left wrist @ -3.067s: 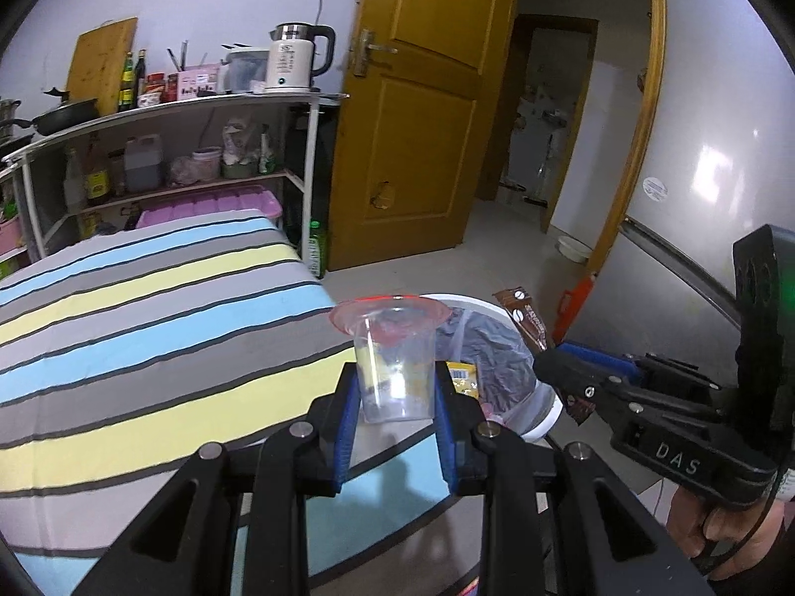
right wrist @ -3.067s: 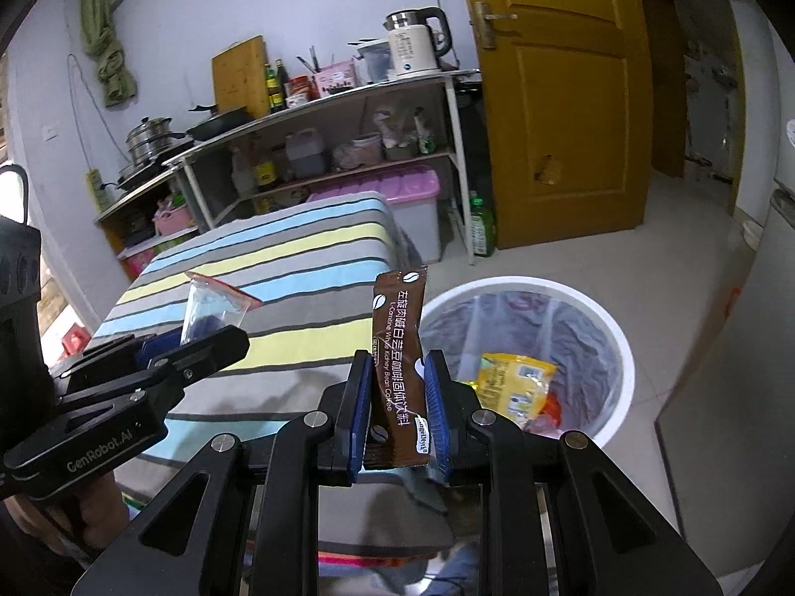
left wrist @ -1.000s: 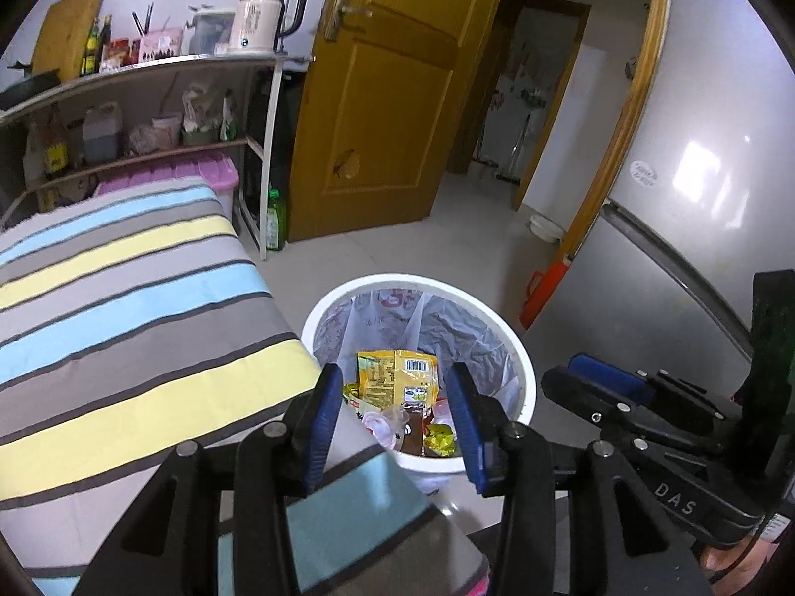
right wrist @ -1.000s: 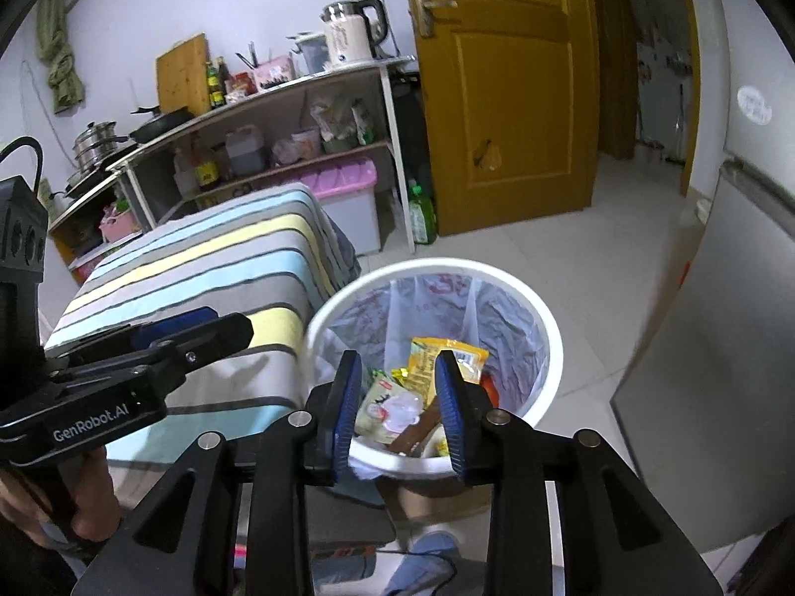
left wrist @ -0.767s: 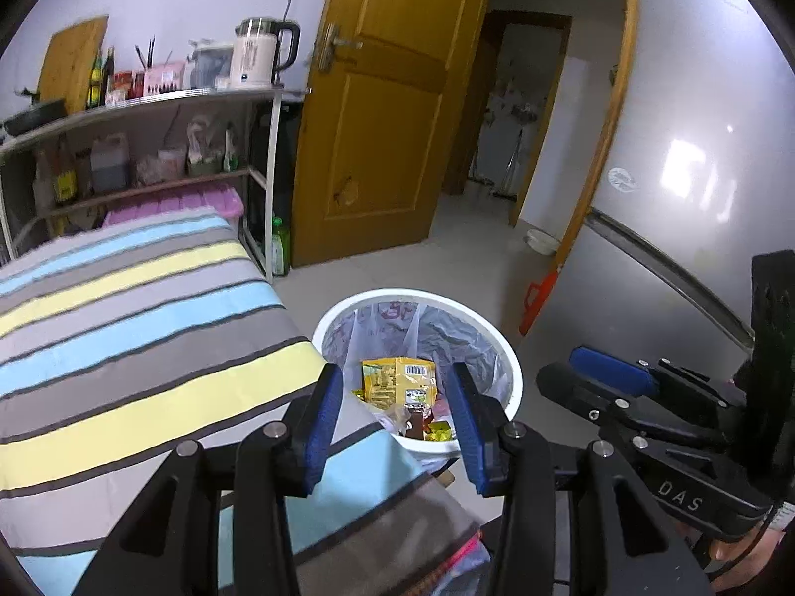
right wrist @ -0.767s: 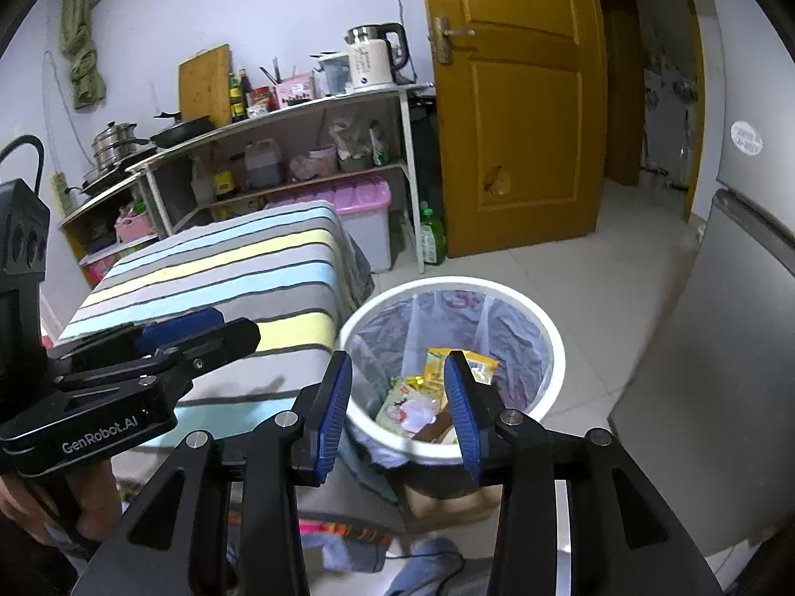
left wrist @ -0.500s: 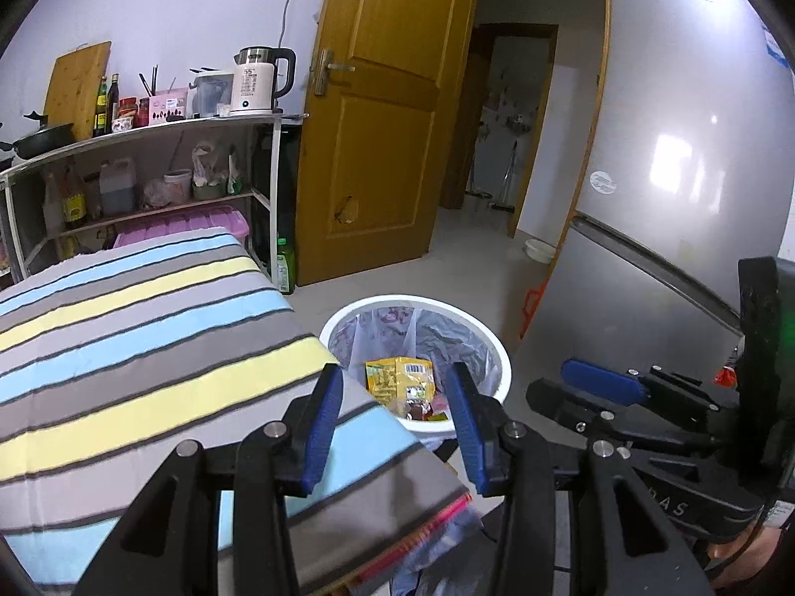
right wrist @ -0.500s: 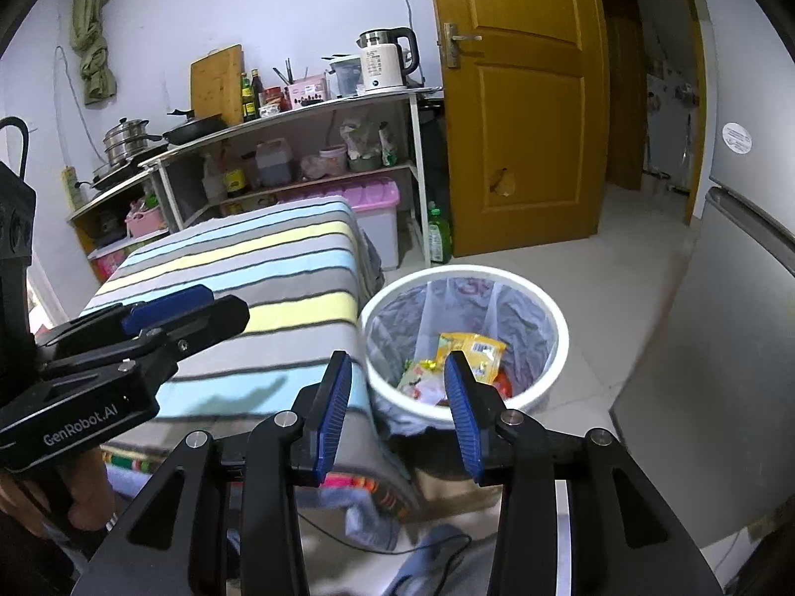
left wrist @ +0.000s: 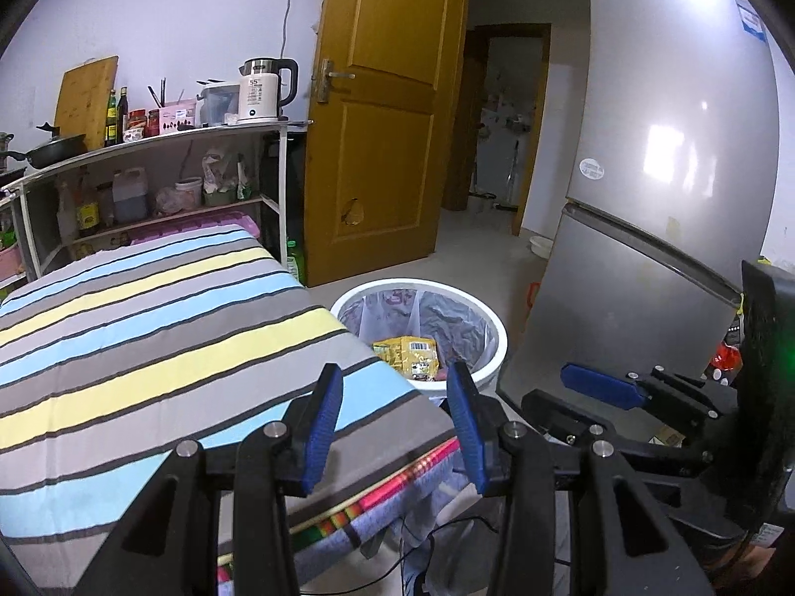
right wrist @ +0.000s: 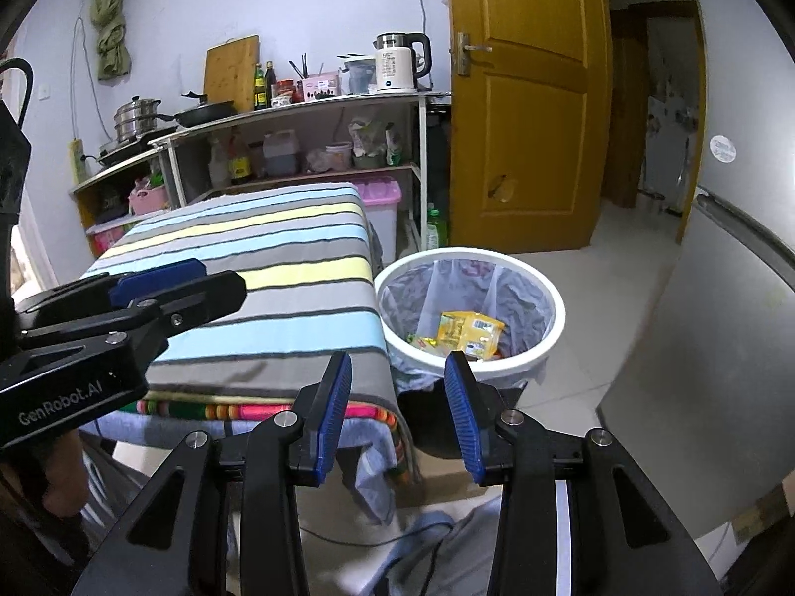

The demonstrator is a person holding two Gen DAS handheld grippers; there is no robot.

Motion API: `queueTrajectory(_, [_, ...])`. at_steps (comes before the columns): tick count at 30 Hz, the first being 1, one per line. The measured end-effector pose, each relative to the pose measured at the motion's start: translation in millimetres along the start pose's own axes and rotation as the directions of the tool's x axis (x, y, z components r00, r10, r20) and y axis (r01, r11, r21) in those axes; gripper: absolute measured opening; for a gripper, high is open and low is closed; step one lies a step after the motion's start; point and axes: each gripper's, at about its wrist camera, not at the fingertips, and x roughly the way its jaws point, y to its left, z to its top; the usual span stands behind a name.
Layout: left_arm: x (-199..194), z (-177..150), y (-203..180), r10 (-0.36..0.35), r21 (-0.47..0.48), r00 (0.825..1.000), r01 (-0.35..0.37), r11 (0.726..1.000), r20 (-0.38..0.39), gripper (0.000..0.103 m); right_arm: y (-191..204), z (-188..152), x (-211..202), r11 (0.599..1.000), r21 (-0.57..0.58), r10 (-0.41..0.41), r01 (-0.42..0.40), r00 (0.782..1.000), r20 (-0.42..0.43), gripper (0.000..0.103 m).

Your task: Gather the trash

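A white trash bin (left wrist: pixel 489 342) lined with a clear bag stands on the floor by the table's right end; it also shows in the right wrist view (right wrist: pixel 551 328). A yellow snack packet (left wrist: pixel 410 353) lies inside it among other wrappers, and shows in the right wrist view (right wrist: pixel 467 330) too. My left gripper (left wrist: pixel 393 419) is open and empty above the table's near right corner. My right gripper (right wrist: pixel 397 414) is open and empty, in front of the table edge and short of the bin.
A striped cloth covers the table (left wrist: pixel 149 328). A silver fridge (left wrist: pixel 656 188) stands right of the bin. A yellow door (left wrist: pixel 382 139) and a kitchen shelf (left wrist: pixel 164 179) with a kettle (left wrist: pixel 261 92) are behind. Cables and cloth hang under the table edge.
Both grippers dropped the cup and the coffee sachet into the bin, then pulled back and up away from it. Both stay open.
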Motion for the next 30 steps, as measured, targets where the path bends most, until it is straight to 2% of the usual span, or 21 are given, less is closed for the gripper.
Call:
queueTrajectory(6, [-4,-7,3,0.012,-0.014,1.000,-0.012,1.000,0.005,0.049,-2,-2,-2,1.000,0.006,-0.008,0.008,1.000,0.007,0.040])
queueTrajectory(30, [-1,-13,2,0.012,-0.019,1.000,-0.013,1.000,-0.011,0.050,-2,-1,-3,1.000,0.016,-0.003,0.003,1.000,0.011,0.040])
